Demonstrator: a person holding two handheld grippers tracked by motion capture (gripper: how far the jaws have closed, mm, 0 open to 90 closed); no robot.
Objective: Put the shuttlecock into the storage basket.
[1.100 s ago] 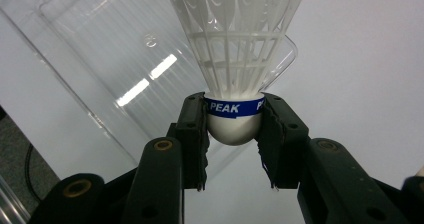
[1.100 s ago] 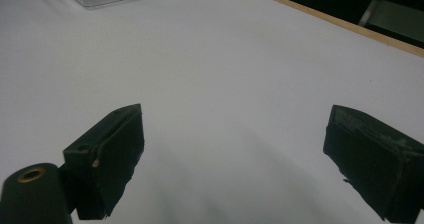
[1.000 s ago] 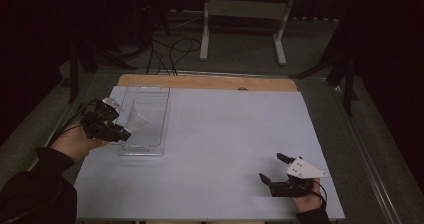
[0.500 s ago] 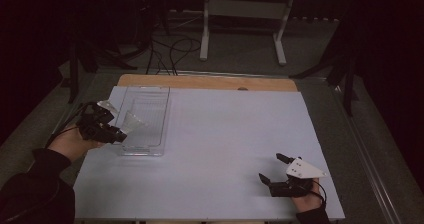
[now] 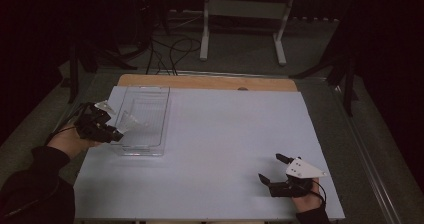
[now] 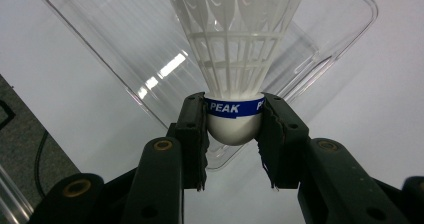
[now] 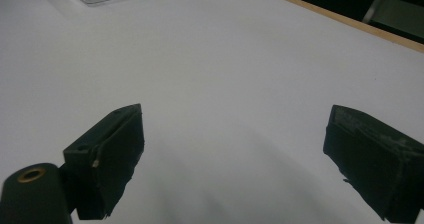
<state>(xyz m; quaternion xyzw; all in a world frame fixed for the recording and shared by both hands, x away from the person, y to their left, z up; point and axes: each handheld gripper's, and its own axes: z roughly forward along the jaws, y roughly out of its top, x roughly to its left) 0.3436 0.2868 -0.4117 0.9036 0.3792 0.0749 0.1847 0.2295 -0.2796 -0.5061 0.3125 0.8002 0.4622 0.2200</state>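
One shuttlecock (image 6: pixel 235 59) in left gripper (image 6: pixel 234 134), one clear tray (image 5: pixel 145 121), right gripper (image 5: pixel 274 170) spread

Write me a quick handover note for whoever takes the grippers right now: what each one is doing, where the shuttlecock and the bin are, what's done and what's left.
Left gripper: shut on the shuttlecock, clamping its cork base at the blue band, feathers pointing away over the clear bin.
Right gripper: open, holding nothing, over bare white table near the front right.
Done: shuttlecock picked up and brought to the bin's left side.
Left: probably lower it in and release; the bin looks empty so far.
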